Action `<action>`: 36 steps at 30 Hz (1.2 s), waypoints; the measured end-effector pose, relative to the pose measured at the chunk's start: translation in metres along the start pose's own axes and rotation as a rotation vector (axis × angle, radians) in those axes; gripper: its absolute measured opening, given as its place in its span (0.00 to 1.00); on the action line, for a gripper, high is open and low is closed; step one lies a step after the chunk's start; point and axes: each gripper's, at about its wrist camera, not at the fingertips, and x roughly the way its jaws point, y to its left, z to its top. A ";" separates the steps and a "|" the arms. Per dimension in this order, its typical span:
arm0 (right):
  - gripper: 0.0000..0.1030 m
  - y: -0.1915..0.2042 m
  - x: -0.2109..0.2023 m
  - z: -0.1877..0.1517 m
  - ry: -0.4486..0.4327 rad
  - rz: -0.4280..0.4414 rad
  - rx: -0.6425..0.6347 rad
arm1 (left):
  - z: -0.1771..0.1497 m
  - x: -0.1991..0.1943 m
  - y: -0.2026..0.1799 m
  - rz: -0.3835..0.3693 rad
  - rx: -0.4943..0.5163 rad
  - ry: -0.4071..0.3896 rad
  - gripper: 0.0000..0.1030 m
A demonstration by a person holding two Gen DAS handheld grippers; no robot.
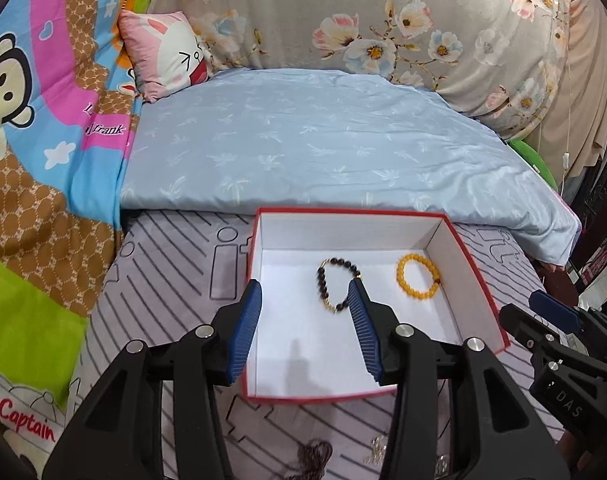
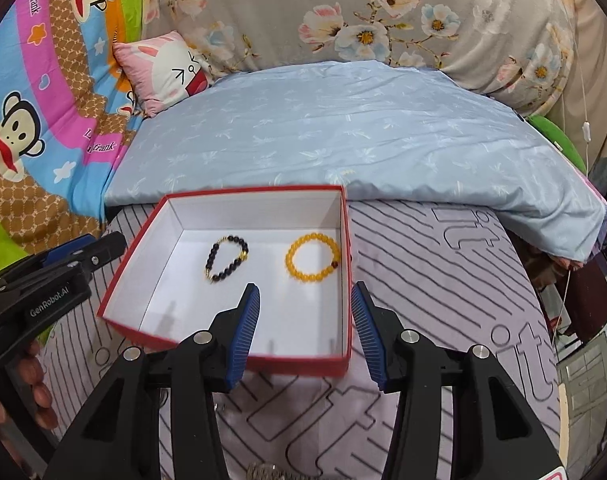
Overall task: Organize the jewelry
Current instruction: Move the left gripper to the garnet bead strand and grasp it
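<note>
A red box (image 1: 343, 211) with a white inside lies open on the striped sheet. Inside it lie a dark bead bracelet with gold links (image 1: 335, 286) and, to its right, a yellow bead bracelet (image 1: 417, 276). My left gripper (image 1: 304, 286) hangs open over the box's near half with nothing between its fingers; its right fingertip overlaps the dark bracelet's edge in this view. In the right wrist view the box (image 2: 259, 212), dark bracelet (image 2: 227, 258) and yellow bracelet (image 2: 312, 258) show again. My right gripper (image 2: 305, 288) stands open and empty over the box's near right corner.
Loose pieces lie on the grey striped sheet (image 1: 175, 272) in front of the box: a dark chain (image 1: 313, 454) and a silvery chain (image 1: 377, 448). A folded light blue quilt (image 1: 323, 140) lies behind the box, with a pink pillow (image 1: 163, 52) and floral bedding beyond. A hand (image 2: 31, 380) holds the left gripper.
</note>
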 end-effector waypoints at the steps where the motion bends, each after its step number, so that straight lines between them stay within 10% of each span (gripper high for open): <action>1: 0.46 0.000 -0.003 -0.005 0.007 0.002 0.000 | -0.003 -0.004 0.002 -0.001 -0.003 0.000 0.42; 36: 0.46 -0.001 -0.027 -0.098 0.150 0.031 0.045 | -0.120 -0.001 0.005 0.006 -0.027 0.235 0.42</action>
